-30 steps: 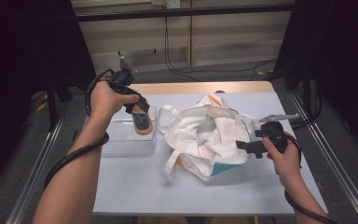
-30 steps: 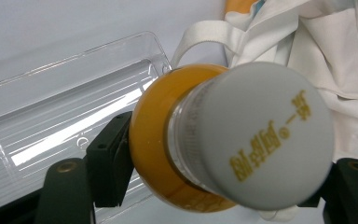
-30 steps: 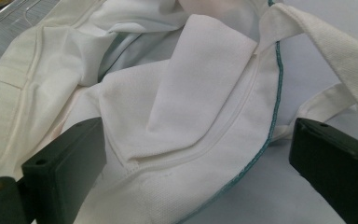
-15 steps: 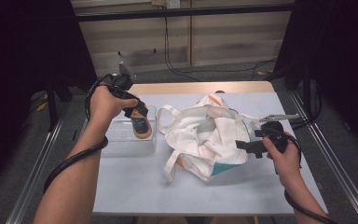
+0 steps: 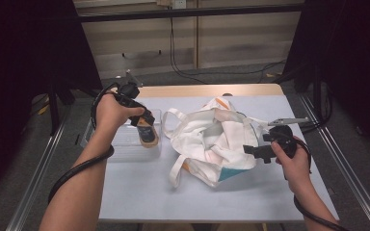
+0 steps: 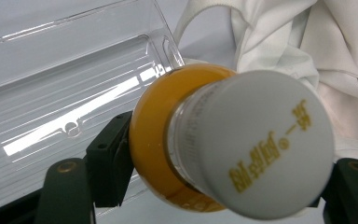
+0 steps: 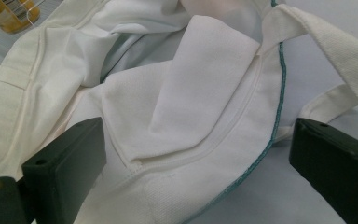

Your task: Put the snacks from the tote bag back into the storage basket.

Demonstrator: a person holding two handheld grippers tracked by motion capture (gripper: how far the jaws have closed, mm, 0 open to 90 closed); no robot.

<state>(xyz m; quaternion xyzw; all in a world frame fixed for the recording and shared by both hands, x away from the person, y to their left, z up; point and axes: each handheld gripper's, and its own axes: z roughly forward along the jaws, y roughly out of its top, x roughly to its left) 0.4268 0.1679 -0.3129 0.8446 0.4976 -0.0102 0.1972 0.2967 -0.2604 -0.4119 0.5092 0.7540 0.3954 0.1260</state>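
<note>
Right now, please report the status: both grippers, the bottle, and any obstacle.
Left gripper shut on orange bottle, over clear tray. Right gripper open at white tote bag, not gripping. Bag handle lies near the tray.

near table edge [image 5: 139, 202]: open | centre: tote bag [image 5: 212, 139] blocks | left: clear tray [image 5: 125, 144], possibly shallow

Two bare forearms, no sleeves. Each hand carries a black gripper: left gripper [image 5: 142, 117], right gripper [image 5: 250, 150], each trailing a thick black cable. Blocky dark jaws with screw holes.
</note>
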